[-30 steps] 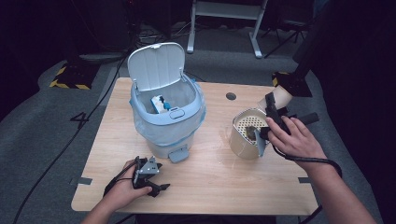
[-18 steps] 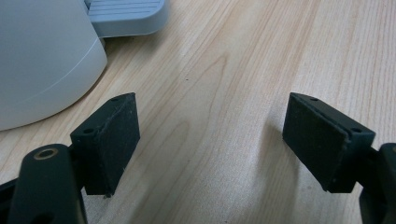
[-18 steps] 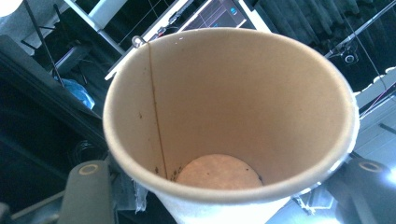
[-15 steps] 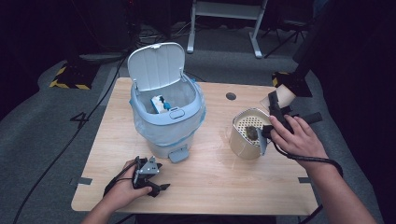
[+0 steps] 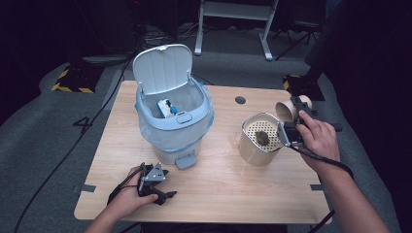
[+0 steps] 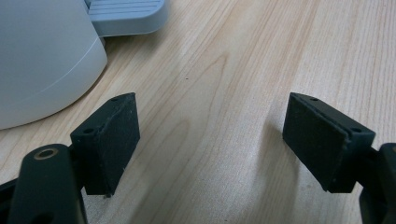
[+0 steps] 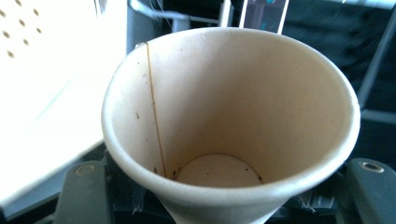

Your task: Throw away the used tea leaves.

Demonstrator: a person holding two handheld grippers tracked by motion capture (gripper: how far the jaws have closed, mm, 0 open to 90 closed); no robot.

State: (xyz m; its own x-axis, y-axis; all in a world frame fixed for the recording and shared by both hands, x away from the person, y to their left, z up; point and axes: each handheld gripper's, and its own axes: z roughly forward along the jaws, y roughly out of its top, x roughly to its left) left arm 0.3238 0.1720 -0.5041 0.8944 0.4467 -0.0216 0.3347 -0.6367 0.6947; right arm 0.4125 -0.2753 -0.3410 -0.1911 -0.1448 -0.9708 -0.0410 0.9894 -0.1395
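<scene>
Nearest, at the front left of the wooden counter: left tongs in a hand, low over the wood, jaws spread wide with nothing between them. In the left gripper view, bare wood grain between the two black pads, with the pale bin wall and grey foot pedal just beyond.

Farther in, on the right: right tongs in a hand beside a cylindrical beige container with a perforated insert and a dark lump lying on it. Clamped in the right tongs, a paper cup tipped on its side, mouth toward the camera; inside, brown stains along the seam and specks near the bottom. Same cup in the high view, just behind the container and lifted off the counter.

Mid-counter, left of centre: light blue pedal bin with a liner, lid raised upright, a small blue-and-white carton inside.

Farther back: a round hole in the counter, then dark floor, cables and a metal stand.
</scene>
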